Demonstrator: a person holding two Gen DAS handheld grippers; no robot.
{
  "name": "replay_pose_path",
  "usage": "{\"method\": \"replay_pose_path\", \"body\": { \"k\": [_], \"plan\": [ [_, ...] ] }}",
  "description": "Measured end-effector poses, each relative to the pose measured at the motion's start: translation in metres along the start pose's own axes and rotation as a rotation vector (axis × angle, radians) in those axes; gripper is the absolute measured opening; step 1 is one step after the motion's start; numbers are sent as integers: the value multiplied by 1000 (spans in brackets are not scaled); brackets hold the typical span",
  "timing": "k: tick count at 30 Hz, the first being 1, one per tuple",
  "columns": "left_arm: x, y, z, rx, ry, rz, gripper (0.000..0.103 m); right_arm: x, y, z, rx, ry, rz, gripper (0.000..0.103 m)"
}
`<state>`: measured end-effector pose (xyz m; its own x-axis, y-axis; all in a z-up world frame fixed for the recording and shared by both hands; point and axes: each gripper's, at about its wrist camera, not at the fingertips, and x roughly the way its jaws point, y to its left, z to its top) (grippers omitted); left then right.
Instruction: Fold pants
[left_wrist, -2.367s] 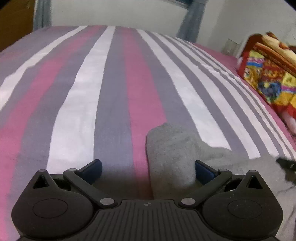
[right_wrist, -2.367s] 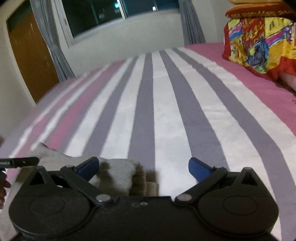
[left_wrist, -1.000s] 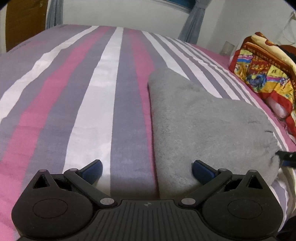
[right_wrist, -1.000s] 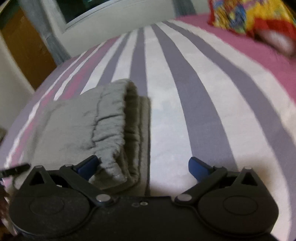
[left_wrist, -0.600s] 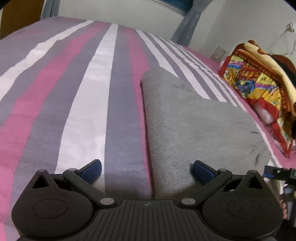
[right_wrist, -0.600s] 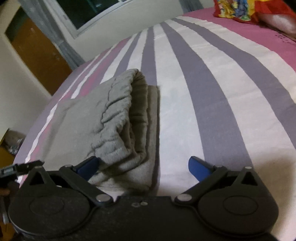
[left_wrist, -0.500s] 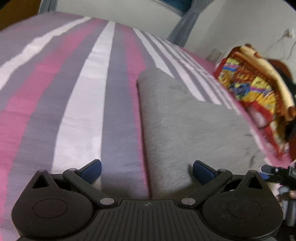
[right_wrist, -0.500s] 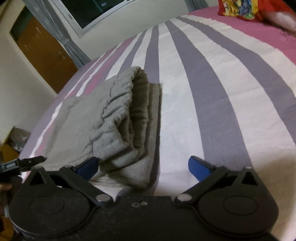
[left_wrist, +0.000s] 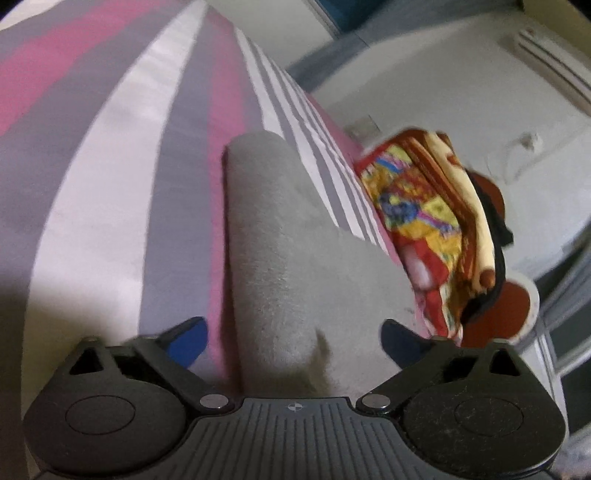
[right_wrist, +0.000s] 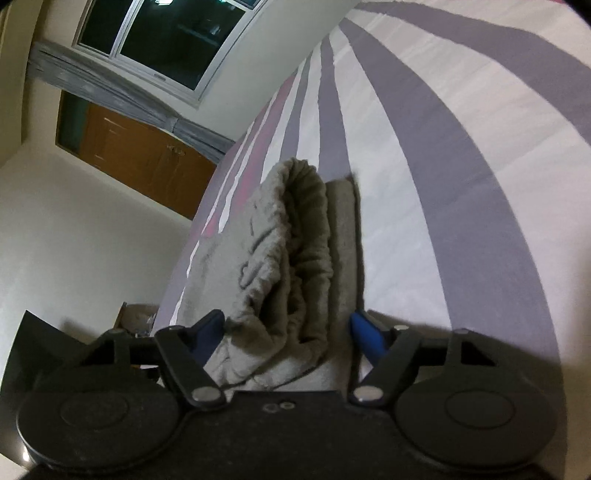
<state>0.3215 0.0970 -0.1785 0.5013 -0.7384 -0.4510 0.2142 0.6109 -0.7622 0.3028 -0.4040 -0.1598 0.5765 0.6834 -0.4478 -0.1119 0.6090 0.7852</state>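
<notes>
Grey folded pants lie on the striped bed. In the left wrist view my left gripper straddles their near smooth folded end, its jaws closing, with a strip of pink sheet still showing beside the left fingertip. In the right wrist view the pants show their gathered waistband end and stacked layers. My right gripper has that end between its closing jaws, and the blue pads stand right at the cloth's sides without squeezing it.
A colourful folded blanket lies on the bed just right of the pants. Striped sheet stretches beyond. Off the bed's left side are a wooden door, a dark window and some clutter on the floor.
Both grippers have rolled, dropped and moved in over the pants' ends. Their jaws have narrowed, and the cloth that lay beside one finger now sits between both.
</notes>
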Motion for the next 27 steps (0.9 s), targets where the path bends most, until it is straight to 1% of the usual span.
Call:
{"method": "replay_pose_path", "body": {
  "k": [2,4,7,8,9,10,12,13,15,19,22,24,25,26,27],
  "plan": [
    [8,4,6,14,29,-20,84,1,-4,2,-5,14,10,73],
    [12,9,14,16,49,-53,83,0,-5,3,-7,28,30,72],
    [19,14,21,25,75,-89,82,1,-6,7,-23,53,36,71],
    [22,15,23,28,82,-103,79,2,-6,8,-30,60,38,70],
    [25,17,25,31,91,-117,70,-1,-5,8,-32,64,40,70],
    [29,19,26,29,101,-127,65,0,-6,9,-31,66,45,70],
    [36,28,29,5,125,-144,42,1,-7,10,-34,73,64,70],
    [38,34,29,-16,131,-159,39,2,-7,10,-37,74,73,70],
    [40,41,29,-32,140,-206,37,1,-10,9,-38,73,96,68],
    [51,44,32,-17,166,-235,37,3,-16,13,-16,81,129,63],
    [63,41,36,-1,183,-248,35,12,-21,19,-8,94,142,54],
    [69,39,36,2,180,-261,31,21,-25,21,5,91,165,52],
    [69,40,36,6,177,-263,30,22,-25,20,5,86,171,50],
    [69,36,34,24,170,-253,27,24,-26,20,5,85,173,49],
    [67,31,34,45,160,-232,27,25,-24,19,2,87,170,49]
  ]
}}
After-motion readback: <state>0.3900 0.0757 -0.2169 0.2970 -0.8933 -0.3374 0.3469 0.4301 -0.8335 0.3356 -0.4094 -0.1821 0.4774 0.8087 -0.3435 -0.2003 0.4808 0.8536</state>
